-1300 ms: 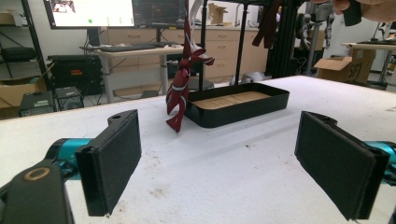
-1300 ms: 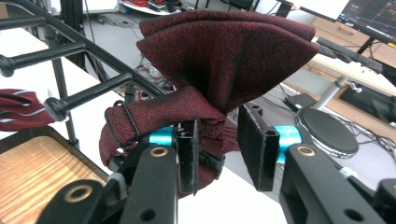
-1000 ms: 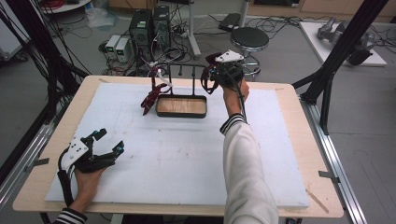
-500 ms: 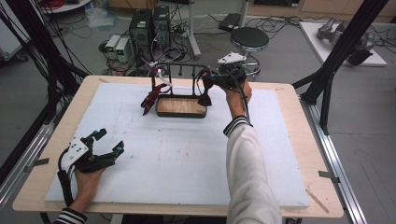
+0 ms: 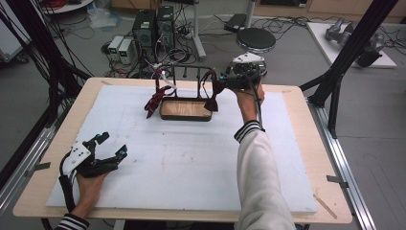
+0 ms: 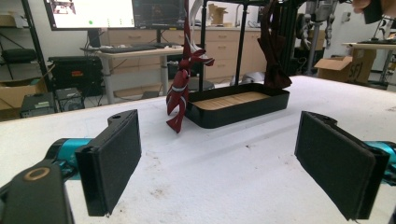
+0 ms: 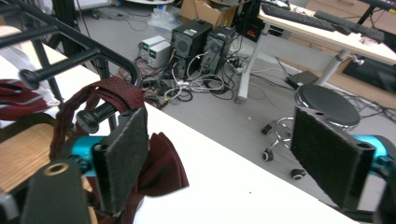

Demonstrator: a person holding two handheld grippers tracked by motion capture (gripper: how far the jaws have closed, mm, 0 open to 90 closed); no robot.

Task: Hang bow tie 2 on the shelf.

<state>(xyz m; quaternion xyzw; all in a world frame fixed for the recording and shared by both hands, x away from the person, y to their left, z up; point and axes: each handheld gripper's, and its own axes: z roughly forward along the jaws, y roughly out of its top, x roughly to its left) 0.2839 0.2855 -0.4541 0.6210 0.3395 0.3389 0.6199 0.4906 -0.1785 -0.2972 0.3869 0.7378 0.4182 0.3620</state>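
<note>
The person's right claw is up at the black rack that stands over the wooden-bottomed tray at the far middle of the worktop, and its jaws have just been opening, so they're wide now. In the right gripper view the dark red bow tie hangs by its band looped over the rack's right-hand peg, just beside the left-hand pad, maybe brushing it, but nothing sits between the pads, so it looks like the tie was just let go onto the peg. Relative to the rack, the bow tie hangs off the right end, dangling straight down past the tray's right edge, long axis pretty much vertical. At the rack's left end a red striped tie hangs the same way, its tail reaching the worktop just left of the tray. The left claw is well away from the rack, at the near left corner of the worktop, jaws also wide with nothing in them, pointed toward the tray. So the right hand is by far the nearer one to the bow tie, which lies just to the left of that claw. The next move is probably backing the right claw off to the right without snagging the band.
</note>
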